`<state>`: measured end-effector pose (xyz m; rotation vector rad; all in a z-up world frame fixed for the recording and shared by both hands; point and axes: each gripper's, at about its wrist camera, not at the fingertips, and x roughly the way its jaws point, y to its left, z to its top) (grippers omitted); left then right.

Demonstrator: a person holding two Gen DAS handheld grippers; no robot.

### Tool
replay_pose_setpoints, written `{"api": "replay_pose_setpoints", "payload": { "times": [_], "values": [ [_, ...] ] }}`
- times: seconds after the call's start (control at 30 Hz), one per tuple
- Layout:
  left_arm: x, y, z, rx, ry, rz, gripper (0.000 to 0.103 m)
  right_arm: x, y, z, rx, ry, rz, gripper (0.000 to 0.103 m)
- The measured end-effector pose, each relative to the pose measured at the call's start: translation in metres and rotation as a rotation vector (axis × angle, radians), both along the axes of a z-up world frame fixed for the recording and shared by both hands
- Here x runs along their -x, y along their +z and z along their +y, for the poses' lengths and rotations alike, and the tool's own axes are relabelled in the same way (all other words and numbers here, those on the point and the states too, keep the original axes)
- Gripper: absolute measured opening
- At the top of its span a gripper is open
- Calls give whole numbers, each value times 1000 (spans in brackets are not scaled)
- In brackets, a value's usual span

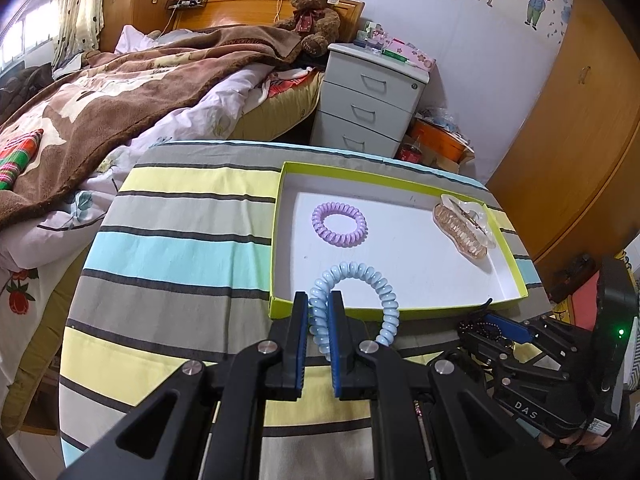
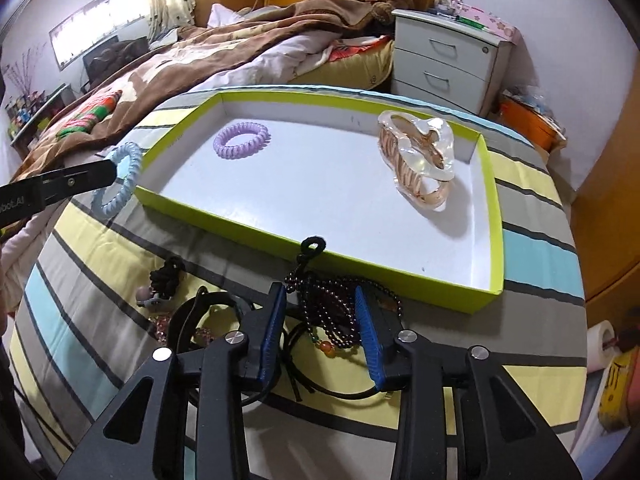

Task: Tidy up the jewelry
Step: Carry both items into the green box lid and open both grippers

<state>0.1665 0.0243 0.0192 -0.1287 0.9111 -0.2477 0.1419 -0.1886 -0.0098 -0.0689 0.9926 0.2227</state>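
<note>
- The left gripper (image 1: 319, 312) has its jaws clamped on one side of a pale blue coil hair tie (image 1: 356, 300), the rest of the loop arching free above the near wall of the tray; from the right wrist view it hangs in the air just outside the tray's left corner.
- That coil looks light, springy and smooth-surfaced (the sort that squashes and bounces back), so I judge a pinch across a single strand holds it well enough, though it may swing or spring when let go.
- The right gripper (image 2: 320, 312) has its jaws apart, straddling a heap of dark bead strands (image 2: 336, 304) that lies on the striped cloth of the bench (image 2: 532, 184), just outside the tray's near wall; the pads do not look pressed on the beads.
- The beads I take to be limp and slippery: a pinch on the thick of the bundle should lift more than one loop, while a single strand could slide out. A black cord loop (image 2: 313, 245) rises against the tray wall and may snag.
- Further out, the lime-edged tray (image 2: 494, 200) already holds a purple coil tie (image 2: 241, 139) and a clear amber claw clip (image 2: 418, 160), well apart (plenty of bare floor between).
- Left of the beads lie a black scrunchie (image 2: 168, 274) and other small pieces, too tangled to name.
</note>
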Motion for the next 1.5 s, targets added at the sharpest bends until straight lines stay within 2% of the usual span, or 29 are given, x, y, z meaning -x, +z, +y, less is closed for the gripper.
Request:
{"api": "replay_pose_setpoints", "payload": {
  "times": [0.1, 0.43, 0.6, 1.0, 1.23, 1.5],
  "values": [
    [0, 0, 0, 0, 1, 2, 10, 2, 1, 2, 14, -6, -4, 3],
    [3, 3, 0, 1, 3, -6, 10, 15, 19, -7, -31, -19, -56, 3],
    [6, 10, 0, 1, 3, -23, 10, 20, 47, -15, -77, -36, -121, 3],
    [1, 29, 1, 8, -3, -61, 10, -4, 95, -14, -116, -37, -208, 3],
    [-15, 32, -5, 4, -7, -59, 10, -38, 96, -7, -122, -31, -198, 3],
    [-34, 21, -11, 0, -10, -32, 10, -85, 80, 7, -125, -12, -145, 3]
  ]
}}
